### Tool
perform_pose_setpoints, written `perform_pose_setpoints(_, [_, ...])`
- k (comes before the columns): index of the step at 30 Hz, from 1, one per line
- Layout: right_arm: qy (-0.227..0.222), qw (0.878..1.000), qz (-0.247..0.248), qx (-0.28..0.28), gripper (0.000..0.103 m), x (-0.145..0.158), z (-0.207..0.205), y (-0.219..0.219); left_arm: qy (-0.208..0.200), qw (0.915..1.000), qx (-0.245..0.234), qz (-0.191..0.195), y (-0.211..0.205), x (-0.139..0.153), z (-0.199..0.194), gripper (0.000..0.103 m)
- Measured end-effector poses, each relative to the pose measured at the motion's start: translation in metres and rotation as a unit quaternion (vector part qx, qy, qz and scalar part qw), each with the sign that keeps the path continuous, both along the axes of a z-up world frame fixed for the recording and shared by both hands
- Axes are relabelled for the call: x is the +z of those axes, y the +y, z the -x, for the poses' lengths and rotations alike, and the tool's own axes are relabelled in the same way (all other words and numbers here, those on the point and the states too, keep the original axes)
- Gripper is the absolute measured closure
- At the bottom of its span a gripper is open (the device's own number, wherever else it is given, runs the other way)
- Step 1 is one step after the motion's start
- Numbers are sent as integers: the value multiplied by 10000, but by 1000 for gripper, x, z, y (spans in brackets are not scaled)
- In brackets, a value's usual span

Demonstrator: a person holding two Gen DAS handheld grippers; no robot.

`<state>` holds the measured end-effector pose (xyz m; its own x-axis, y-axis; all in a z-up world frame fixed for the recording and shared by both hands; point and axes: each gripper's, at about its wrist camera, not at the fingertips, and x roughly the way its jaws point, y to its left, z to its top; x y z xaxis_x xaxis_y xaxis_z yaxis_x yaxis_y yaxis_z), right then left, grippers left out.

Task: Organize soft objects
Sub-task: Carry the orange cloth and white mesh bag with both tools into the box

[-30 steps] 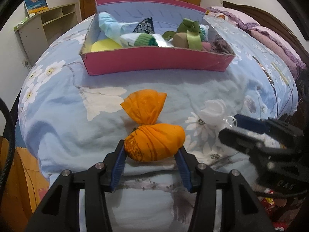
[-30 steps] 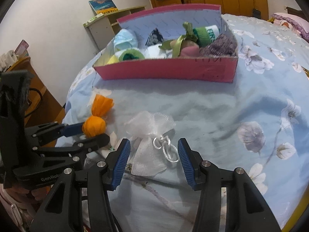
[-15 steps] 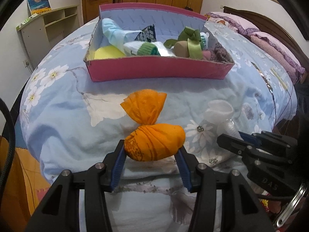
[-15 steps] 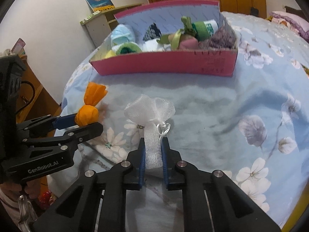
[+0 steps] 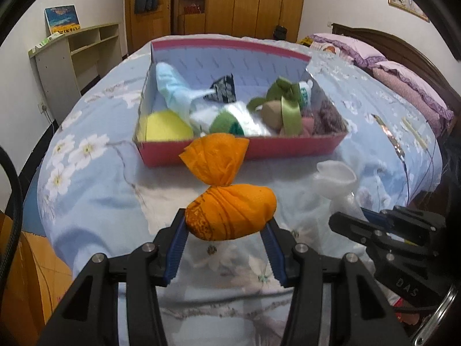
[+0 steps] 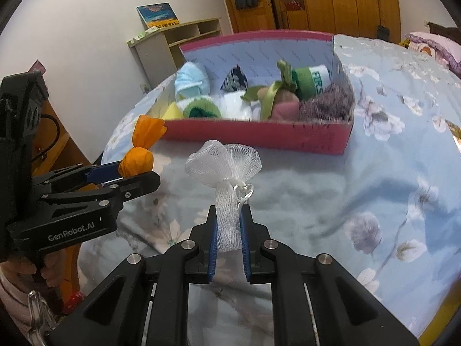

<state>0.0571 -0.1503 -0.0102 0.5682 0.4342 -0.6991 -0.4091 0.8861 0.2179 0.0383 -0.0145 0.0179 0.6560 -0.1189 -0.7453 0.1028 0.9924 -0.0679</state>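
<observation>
light: soft, even indoor | shadows: faint | blur: box contents slightly smeared, perhaps motion | edges: fisheye-bent, black vignette

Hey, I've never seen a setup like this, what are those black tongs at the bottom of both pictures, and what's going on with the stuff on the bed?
Those are two hand-held claws, one in each of a person's hands, each carrying a wide-angle camera that looks along its fingers. One picture comes from the left claw, which is shut on an orange pouch. The other comes from the right claw, shut on a white mesh pouch. Ahead, on the flowered bedspread, sits a pink box already holding socks and other soft things.
</observation>
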Motion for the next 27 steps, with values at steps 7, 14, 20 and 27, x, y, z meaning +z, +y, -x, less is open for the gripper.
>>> perform_pose_setpoints(7, [-127,9999,-38,20,88,14,-12,2,-170,9998,43,20,1,16,-15,50])
perform_pose_setpoints(14, [-293,9996,-8,-5,88,27,-27,4,-295,9995,86,55,0,28,-37,50])
perform_pose_setpoints(20, [-444,9990,-4,-78,88,39,-44,3,-438,9989,129,46,-4,38,-60,50])
perform_pose_setpoints(27, [-591,9981,-16,-150,88,47,-71,7,-561,9983,153,18,-9,45,-92,50])
